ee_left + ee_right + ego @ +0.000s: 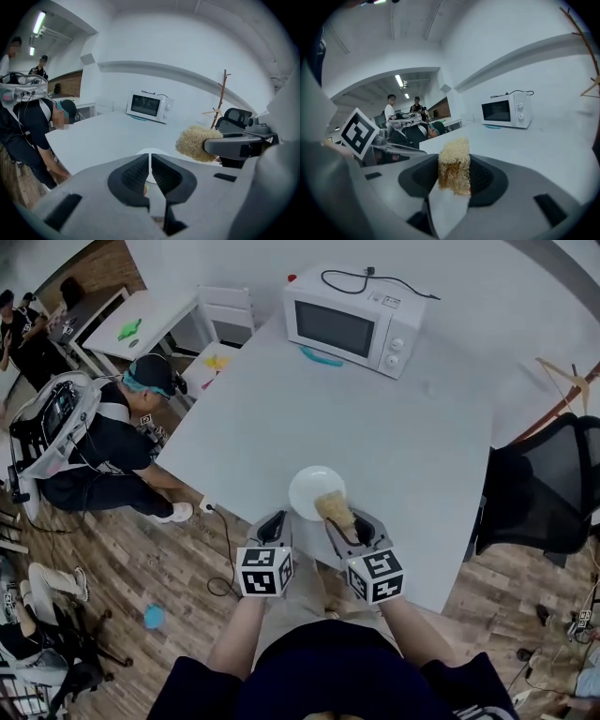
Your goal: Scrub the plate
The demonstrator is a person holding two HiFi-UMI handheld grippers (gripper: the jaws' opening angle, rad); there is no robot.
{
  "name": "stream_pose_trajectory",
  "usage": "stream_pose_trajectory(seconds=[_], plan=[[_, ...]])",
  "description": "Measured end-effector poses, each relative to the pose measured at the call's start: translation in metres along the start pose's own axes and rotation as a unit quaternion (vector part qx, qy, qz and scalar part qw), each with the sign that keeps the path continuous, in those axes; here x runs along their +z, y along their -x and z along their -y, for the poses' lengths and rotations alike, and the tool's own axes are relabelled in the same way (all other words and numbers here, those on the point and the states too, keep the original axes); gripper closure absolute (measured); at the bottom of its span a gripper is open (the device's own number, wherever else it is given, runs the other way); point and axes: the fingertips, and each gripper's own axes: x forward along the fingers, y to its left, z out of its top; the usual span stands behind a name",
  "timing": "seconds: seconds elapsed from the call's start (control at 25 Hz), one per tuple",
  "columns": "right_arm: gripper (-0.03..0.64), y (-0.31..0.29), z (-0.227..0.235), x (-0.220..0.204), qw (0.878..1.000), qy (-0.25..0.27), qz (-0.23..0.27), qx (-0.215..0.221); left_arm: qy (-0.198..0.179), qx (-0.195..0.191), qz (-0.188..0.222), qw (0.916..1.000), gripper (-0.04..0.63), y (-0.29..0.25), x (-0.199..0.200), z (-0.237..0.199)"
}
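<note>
A round white plate (pixel 312 486) lies near the front edge of the white table (pixel 375 427). My right gripper (pixel 350 524) is shut on a tan fibrous scrubber (pixel 334 508), which hangs over the plate's near right rim. In the right gripper view the scrubber (pixel 453 164) stands squeezed between the jaws. My left gripper (pixel 274 521) sits just left of the plate's front edge, shut and holding nothing. In the left gripper view its closed jaws hide most of the plate (pixel 151 152), and the scrubber (pixel 196 142) shows at the right.
A white microwave (pixel 353 326) stands at the table's far side with a teal object (pixel 322 357) before it. A person (pixel 112 442) crouches left of the table. A black office chair (pixel 544 488) stands at the right. A small white side table (pixel 150 324) is at the back left.
</note>
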Motion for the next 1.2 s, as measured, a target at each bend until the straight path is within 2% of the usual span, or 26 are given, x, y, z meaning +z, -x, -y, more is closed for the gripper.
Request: stream_pose_trajectory(seconds=[0.16, 0.28, 0.36, 0.4, 0.64, 0.92, 1.2], plan=[[0.442, -0.025, 0.012, -0.003, 1.000, 0.004, -0.011, -0.011, 0.007, -0.018, -0.031, 0.9993, 0.575, -0.027, -0.009, -0.011], [0.442, -0.042, 0.024, -0.005, 1.000, 0.005, -0.020, -0.019, 0.032, -0.030, -0.057, 0.9974, 0.561, -0.049, -0.019, -0.021], [0.442, -0.054, 0.032, -0.007, 0.999, 0.008, -0.023, -0.026, 0.049, -0.045, -0.078, 0.9947, 0.439, -0.063, -0.026, -0.024], [0.442, -0.060, 0.037, -0.009, 0.999, 0.011, -0.025, -0.030, 0.053, -0.050, -0.086, 0.9936, 0.428, -0.069, -0.029, -0.027], [0.442, -0.099, 0.057, -0.027, 0.997, 0.036, -0.054, -0.042, 0.024, -0.051, -0.136, 0.9891, 0.430, -0.100, -0.044, -0.041], [0.442, -0.121, 0.068, -0.043, 0.994, 0.050, -0.084, -0.050, 0.002, -0.066, -0.172, 0.9828, 0.453, -0.115, -0.056, -0.040], [0.442, -0.125, 0.068, -0.043, 0.994, 0.050, -0.086, -0.047, 0.045, -0.083, -0.192, 0.9768, 0.486, -0.119, -0.056, -0.036]])
